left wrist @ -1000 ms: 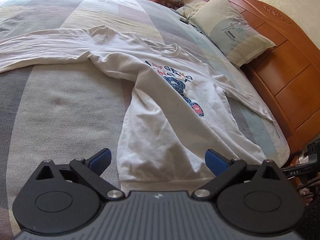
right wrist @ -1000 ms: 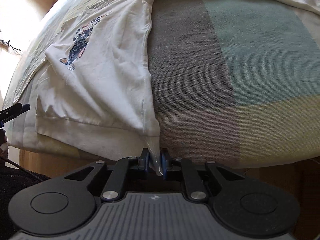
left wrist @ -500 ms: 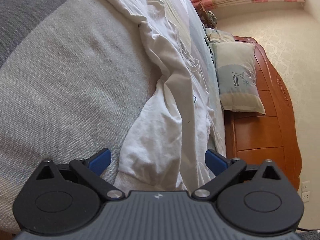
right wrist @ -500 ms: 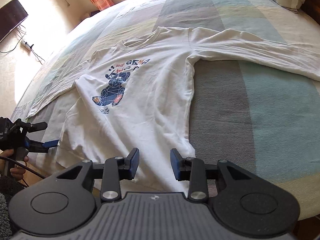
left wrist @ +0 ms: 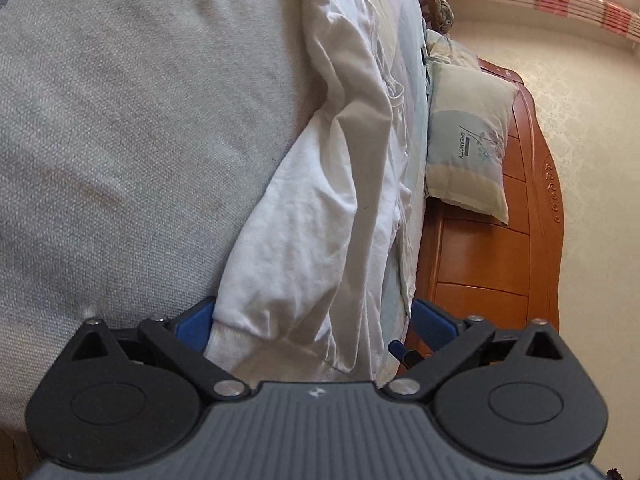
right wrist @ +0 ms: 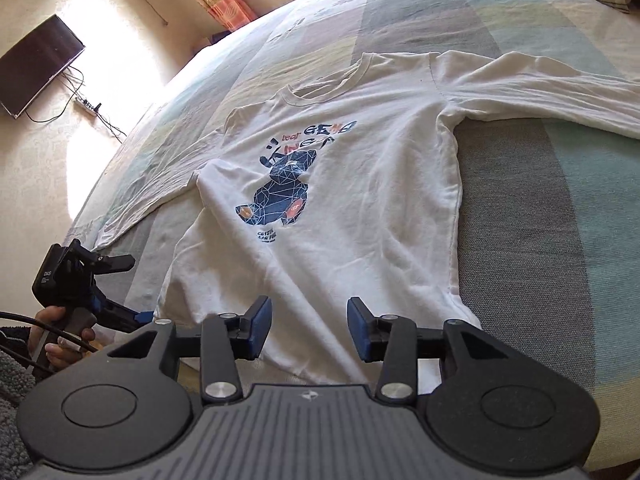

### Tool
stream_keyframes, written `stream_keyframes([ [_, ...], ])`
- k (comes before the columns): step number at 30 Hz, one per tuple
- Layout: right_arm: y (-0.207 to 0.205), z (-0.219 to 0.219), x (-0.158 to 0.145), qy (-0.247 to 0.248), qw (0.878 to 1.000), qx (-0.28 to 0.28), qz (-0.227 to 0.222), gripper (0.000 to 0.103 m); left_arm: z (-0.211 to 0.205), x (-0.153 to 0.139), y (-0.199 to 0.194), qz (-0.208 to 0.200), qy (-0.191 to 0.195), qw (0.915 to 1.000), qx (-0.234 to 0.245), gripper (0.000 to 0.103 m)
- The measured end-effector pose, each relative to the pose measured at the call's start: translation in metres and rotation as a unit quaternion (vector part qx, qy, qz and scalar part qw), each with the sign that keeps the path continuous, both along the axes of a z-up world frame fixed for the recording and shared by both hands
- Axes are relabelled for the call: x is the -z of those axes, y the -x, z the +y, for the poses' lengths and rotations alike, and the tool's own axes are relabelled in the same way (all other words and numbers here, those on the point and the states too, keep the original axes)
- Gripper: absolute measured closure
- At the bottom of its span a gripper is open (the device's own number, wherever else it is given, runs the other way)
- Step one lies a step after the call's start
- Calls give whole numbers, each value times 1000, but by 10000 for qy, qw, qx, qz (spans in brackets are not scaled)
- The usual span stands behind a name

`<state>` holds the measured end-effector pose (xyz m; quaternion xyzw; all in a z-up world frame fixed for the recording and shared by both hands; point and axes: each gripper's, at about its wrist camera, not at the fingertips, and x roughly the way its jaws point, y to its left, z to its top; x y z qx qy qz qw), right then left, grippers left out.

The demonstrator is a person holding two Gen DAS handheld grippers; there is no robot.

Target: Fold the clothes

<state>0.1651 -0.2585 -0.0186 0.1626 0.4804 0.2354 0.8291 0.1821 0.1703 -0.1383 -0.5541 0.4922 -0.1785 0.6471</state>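
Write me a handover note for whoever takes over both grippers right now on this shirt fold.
Left gripper: open, jaws around the shirt's hem corner, not yet pinched.
Right gripper: open, jaws have just been opening, nothing between them, above the hem.
White shirt: flat, print up, on the bed, both sleeves spread out, hem at the near edge.
Done: shirt laid out.
Left: every fold; sleeves in, then the body.

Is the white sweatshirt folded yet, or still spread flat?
Still spread. The sweatshirt lies print up on the bed, both sleeves stretched sideways, nothing doubled over.
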Motion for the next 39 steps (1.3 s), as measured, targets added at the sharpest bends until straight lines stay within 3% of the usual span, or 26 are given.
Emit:
stream_keyframes([
  [5,-7,-1,5,-231,9997,0,65,55,-11,-5,-14,-13,-208,9997,110,2],
  [8,-11,6,5,-194,9997,-146,13,55,-11,0,4,48,-25,9999,131,10],
  [10,-10,9,4,-198,9996,-215,-50,54,-8,6,19,181,30,9998,68,29],
  [12,-7,6,6,-284,9995,-165,-37,51,-5,13,25,271,-47,9996,-15,60],
  [13,-6,3,9,-327,9994,-124,8,50,-3,16,27,328,-59,9994,-76,66],
  [15,-5,-1,17,-346,9993,-32,130,50,-2,20,30,396,-167,9990,-127,87],
  [17,-5,-2,22,-271,9995,4,185,50,-4,17,32,445,-389,9982,-141,98],
  [21,-5,-5,21,-274,9996,12,108,50,-12,-4,35,260,-884,9957,-102,101],
  [27,-9,-10,21,-217,9997,-20,65,50,-15,-44,66,-96,-1093,9935,-300,101],
  [33,-18,-17,23,-184,9998,-31,57,50,0,-45,113,348,-1141,9898,-785,101],
  [36,-24,-17,23,-141,9999,-76,20,50,12,-49,123,503,-1671,9805,-900,101],
  [39,-28,-16,20,-98,9999,-105,-54,50,31,-77,117,-95,-2174,9712,-973,95],
])
